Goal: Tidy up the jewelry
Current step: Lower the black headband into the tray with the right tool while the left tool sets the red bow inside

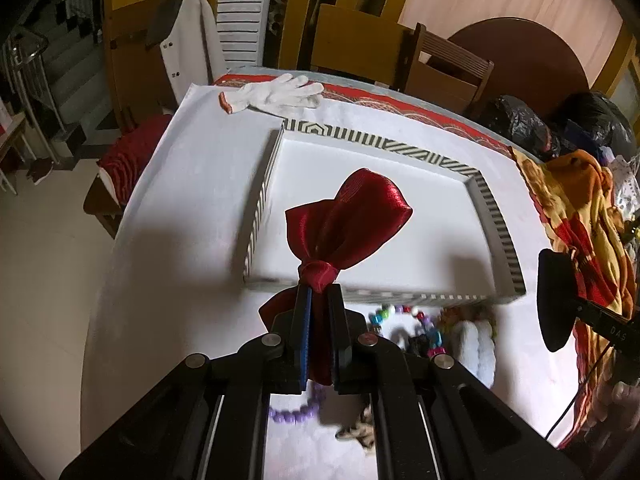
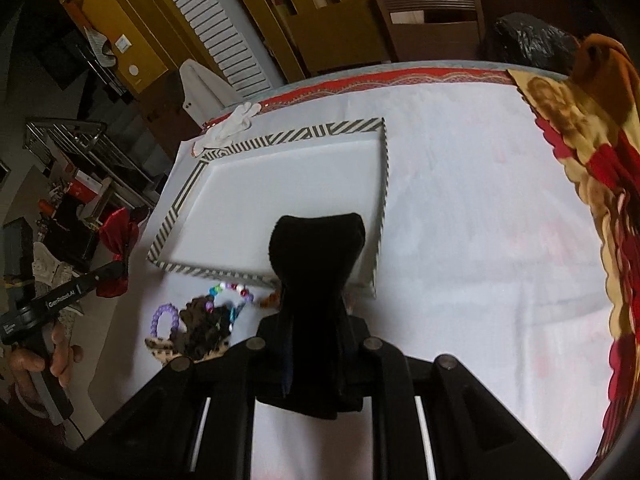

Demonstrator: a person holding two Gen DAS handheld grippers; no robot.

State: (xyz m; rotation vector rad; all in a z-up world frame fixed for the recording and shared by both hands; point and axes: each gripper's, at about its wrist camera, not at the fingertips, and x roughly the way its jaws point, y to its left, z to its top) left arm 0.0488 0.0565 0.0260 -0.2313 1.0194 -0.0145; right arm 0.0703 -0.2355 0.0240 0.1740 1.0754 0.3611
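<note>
My left gripper (image 1: 319, 292) is shut on a red satin bow (image 1: 352, 216) and holds it up in front of the white tray with the striped rim (image 1: 498, 220). My right gripper (image 2: 316, 312) is shut on a black velvet bow (image 2: 316, 256), held above the tray's near rim (image 2: 168, 220). Loose pieces lie on the white cloth before the tray: a purple bead bracelet (image 1: 294, 414), also in the right wrist view (image 2: 164, 314), a multicoloured bead string (image 2: 230, 292), a dark scrunchie (image 2: 204, 328) and a white fluffy scrunchie (image 1: 478, 344). The left gripper with the red bow (image 2: 116, 236) shows at the left of the right wrist view.
A white glove (image 1: 276, 94) lies at the table's far edge. A patterned orange and red cloth (image 2: 600, 168) is piled along the right side. Chairs (image 1: 448, 68) and black bags (image 1: 516, 120) stand behind the table. The table's left edge drops to the floor.
</note>
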